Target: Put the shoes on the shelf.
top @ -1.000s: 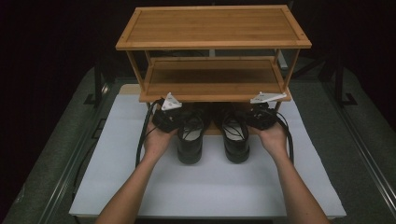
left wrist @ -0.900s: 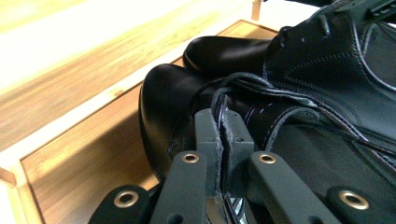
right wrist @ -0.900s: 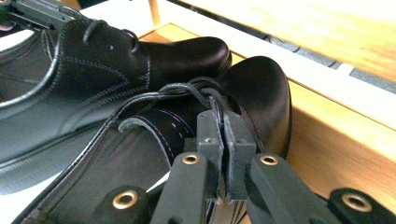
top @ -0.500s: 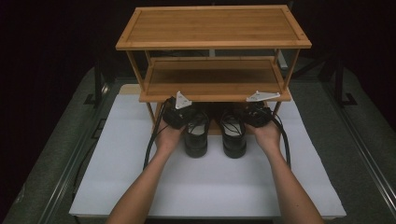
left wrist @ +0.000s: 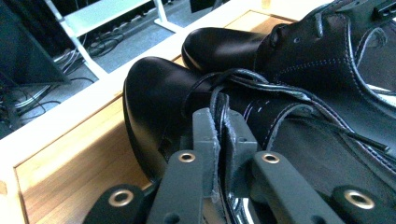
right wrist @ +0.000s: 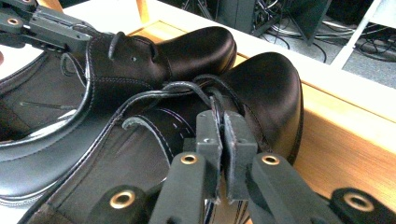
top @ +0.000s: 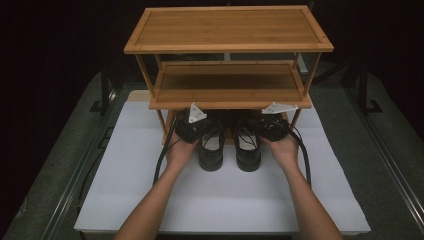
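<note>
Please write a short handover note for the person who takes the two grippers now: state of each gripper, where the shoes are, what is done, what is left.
Left gripper: shut on the upper edge of the left black shoe.
Right gripper: shut on the upper edge of the right black shoe.
Shoes: side by side, toes on the bottom shelf of the bamboo rack, heels out over the white mat.
Done: both shoes gripped and partly pushed in.
Left: probably push them fully under the middle shelf, then release both.

Two shoes [top: 230, 147] stand side by side before the rack [top: 227, 97].
</note>
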`<state>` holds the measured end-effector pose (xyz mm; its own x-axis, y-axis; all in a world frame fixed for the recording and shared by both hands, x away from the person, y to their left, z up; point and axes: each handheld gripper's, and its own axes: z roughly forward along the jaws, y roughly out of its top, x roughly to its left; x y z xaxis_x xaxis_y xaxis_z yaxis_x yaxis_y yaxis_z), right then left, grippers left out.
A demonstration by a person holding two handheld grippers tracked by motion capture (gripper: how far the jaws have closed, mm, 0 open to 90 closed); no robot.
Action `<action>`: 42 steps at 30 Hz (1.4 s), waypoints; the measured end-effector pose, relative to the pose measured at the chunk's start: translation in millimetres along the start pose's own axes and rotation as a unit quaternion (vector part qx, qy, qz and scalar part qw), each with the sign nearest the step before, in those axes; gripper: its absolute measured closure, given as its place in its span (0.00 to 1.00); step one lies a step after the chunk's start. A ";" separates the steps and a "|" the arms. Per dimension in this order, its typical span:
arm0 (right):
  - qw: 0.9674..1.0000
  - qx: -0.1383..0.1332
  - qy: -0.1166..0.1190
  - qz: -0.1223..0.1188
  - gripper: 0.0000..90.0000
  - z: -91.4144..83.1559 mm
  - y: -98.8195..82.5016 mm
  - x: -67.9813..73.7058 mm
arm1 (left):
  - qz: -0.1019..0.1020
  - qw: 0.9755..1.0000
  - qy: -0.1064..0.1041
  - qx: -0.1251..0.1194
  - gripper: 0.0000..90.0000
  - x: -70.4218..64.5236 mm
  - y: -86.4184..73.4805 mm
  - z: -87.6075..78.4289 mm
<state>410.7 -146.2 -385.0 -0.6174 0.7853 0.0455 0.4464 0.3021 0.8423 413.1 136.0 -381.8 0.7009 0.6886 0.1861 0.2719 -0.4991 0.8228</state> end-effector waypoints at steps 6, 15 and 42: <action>1.000 -0.001 -0.001 0.006 0.73 -6.6 1.6 -3.6 | -0.016 1.000 -0.018 0.000 0.72 8.0 -1.6 -6.8; 1.000 -0.009 0.006 0.016 0.51 -45.8 -4.0 -2.1 | -0.039 0.997 -0.071 -0.005 0.43 15.3 -13.0 -47.7; 0.994 0.085 0.063 0.002 0.22 -43.0 -90.0 21.1 | -0.010 0.988 -0.139 0.066 0.15 -23.0 -82.7 -37.8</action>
<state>329.6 -180.1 -436.7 -0.6872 0.7158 0.1241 0.5449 0.3950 0.7396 349.6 181.3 -433.9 0.8433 0.5375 0.0003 0.3591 -0.5638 0.7438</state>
